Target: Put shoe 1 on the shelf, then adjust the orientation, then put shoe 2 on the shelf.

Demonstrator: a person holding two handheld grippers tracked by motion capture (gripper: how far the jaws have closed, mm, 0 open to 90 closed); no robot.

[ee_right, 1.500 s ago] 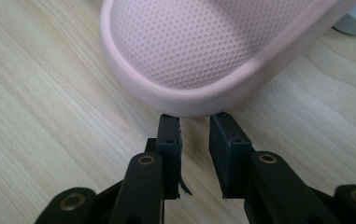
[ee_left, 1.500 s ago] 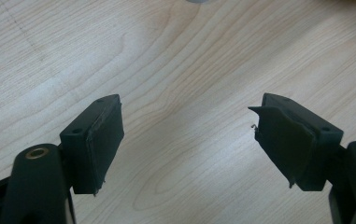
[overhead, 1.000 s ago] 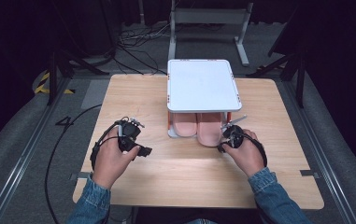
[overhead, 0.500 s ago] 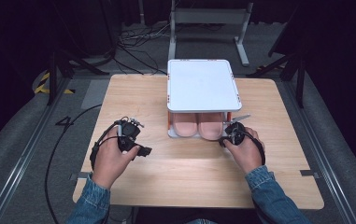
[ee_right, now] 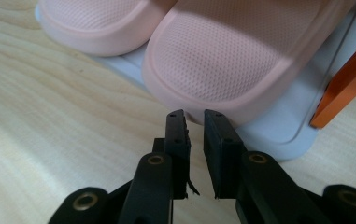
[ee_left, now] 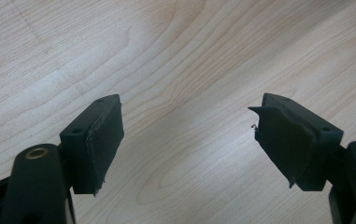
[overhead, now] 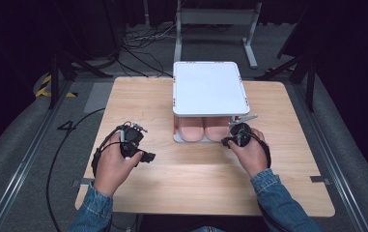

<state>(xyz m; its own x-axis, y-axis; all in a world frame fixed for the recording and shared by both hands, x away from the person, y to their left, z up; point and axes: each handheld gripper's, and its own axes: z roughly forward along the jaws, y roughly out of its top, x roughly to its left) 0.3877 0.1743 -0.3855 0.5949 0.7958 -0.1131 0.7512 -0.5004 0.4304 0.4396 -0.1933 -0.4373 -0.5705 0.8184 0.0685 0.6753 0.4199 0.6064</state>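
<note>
Under both my claws is the big wooden table (overhead: 205,179), and straight ahead of my right claw (ee_right: 194,116) sits the white rack (overhead: 209,87) with a pair of pink slippers (overhead: 205,128) on its bottom shelf. Looks like I'm lining up to pull the right slipper (ee_right: 241,60) out. Its toe is just past my tips, jaws nearly pressed together with only a thin gap and nothing between them; they've just been closing a bit. Next move, I'd guess, is spreading wider or nudging forward to catch that toe rim. An orange post (ee_right: 346,84) is close on the right of this claw. My left claw (ee_left: 187,140) is spread wide over bare wood, with lots of free room.
</note>
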